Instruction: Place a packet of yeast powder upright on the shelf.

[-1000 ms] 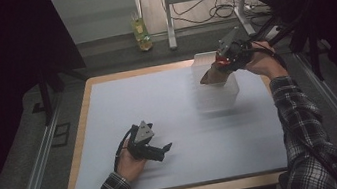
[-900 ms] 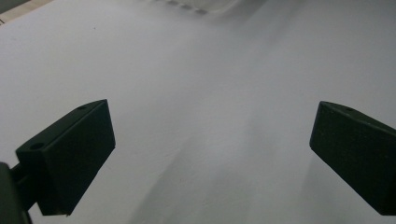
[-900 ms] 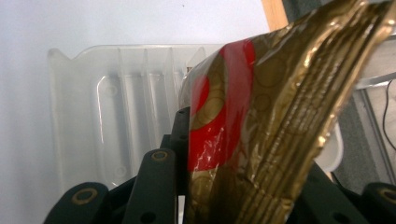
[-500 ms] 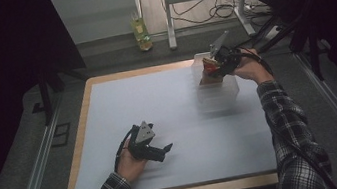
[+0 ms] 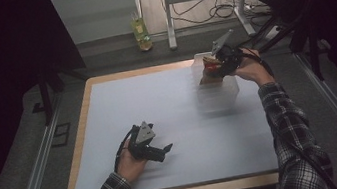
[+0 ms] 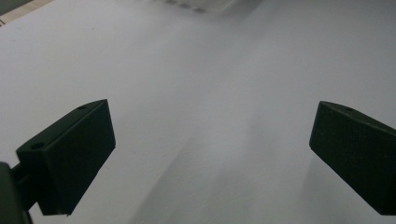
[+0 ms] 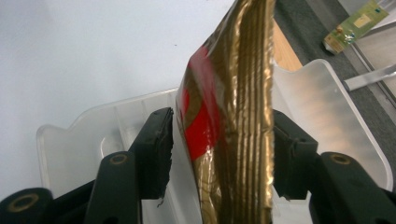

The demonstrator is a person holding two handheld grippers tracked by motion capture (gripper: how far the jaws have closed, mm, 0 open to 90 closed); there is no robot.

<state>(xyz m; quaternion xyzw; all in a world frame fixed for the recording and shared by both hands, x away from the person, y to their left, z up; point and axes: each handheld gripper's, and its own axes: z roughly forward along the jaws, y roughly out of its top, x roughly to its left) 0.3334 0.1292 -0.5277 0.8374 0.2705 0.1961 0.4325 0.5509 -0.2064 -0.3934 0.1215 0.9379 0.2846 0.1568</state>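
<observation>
A gold and red foil packet (image 7: 229, 116) stands on edge between the jaws of my right gripper (image 7: 219, 154), over a clear plastic bin (image 7: 74, 149). The jaws have just been opening; the left pad (image 7: 156, 149) stands a sliver off the foil. In the high view the right gripper (image 5: 219, 61) and the packet (image 5: 209, 65) hang above the bin (image 5: 219, 92) at the far right of the white mat. My left gripper (image 5: 167, 150) rests low on the mat near the front left, jaws wide apart, and bare mat lies between its pads (image 6: 74, 154).
The white mat (image 5: 158, 106) covers a wooden table top (image 5: 80, 143). Beyond the far edge, a yellow-green item (image 5: 141, 33) stands on the floor by white frame legs (image 5: 168, 13) and cables. A small green circuit board (image 7: 357, 23) lies past the bin.
The right hand has shifted slightly toward the far edge, keeping the packet over the bin. The left hand and its gripper have stayed in place.
</observation>
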